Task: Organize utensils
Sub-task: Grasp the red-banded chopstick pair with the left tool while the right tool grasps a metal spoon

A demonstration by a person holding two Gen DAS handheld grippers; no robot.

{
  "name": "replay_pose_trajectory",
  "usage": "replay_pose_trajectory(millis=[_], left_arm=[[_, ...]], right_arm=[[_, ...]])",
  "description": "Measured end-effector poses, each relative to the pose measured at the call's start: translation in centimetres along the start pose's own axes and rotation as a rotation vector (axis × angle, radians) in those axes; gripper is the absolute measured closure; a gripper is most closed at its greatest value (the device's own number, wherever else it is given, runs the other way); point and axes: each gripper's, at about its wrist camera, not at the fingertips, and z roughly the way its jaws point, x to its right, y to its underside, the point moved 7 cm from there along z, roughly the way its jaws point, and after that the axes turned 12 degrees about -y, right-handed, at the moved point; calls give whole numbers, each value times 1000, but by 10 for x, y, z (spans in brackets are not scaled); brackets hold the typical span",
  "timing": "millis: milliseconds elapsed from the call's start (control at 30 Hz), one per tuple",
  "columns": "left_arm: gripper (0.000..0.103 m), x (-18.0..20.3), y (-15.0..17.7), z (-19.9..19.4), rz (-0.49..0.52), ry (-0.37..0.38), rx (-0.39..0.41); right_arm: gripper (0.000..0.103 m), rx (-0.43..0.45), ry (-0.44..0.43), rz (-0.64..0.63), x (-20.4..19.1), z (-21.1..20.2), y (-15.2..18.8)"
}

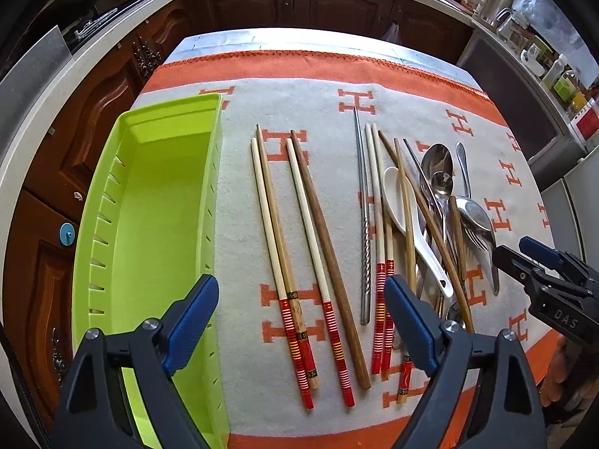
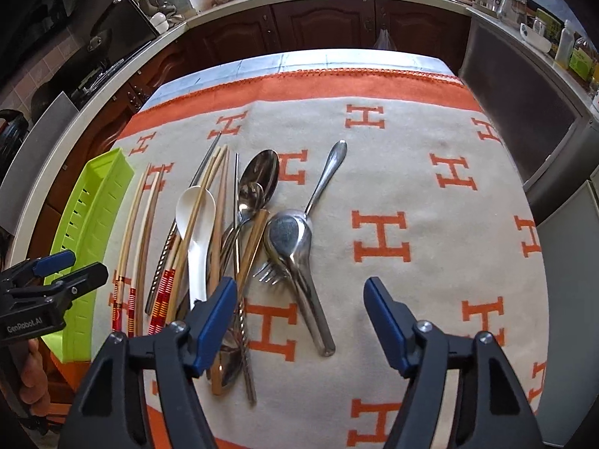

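A green plastic tray (image 1: 157,202) lies empty at the table's left; it also shows in the right wrist view (image 2: 93,205). Several chopsticks (image 1: 299,262) lie side by side on the cloth to its right. A metal chopstick (image 1: 364,224) lies beside them. Further right is a pile of a white ceramic spoon (image 1: 406,217), metal spoons (image 2: 295,262), a fork (image 2: 267,275) and more chopsticks. My left gripper (image 1: 301,321) is open above the chopsticks' near ends. My right gripper (image 2: 299,318) is open over the metal spoon's handle.
An orange and beige cloth with H marks (image 2: 411,187) covers the table. Dark wooden kitchen cabinets (image 2: 318,26) and a countertop with jars and bottles (image 2: 561,45) surround the table. The right gripper also shows at the right of the left wrist view (image 1: 524,258).
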Motion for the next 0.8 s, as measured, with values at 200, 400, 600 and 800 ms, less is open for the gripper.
replay_pose_trajectory(millis=[200, 400, 600, 800], left_arm=[[19, 0, 5, 9, -17, 13, -38], [25, 1, 8, 15, -23, 15, -59], [42, 0, 11, 19, -38, 47, -82], [47, -5, 13, 19, -88, 120, -96]], right_arm=[[44, -74, -65, -8, 10, 27, 1], [88, -107, -125, -62, 4, 34, 7], [89, -76, -174, -76, -5, 25, 13], [91, -25, -204, -59, -12, 8, 13]])
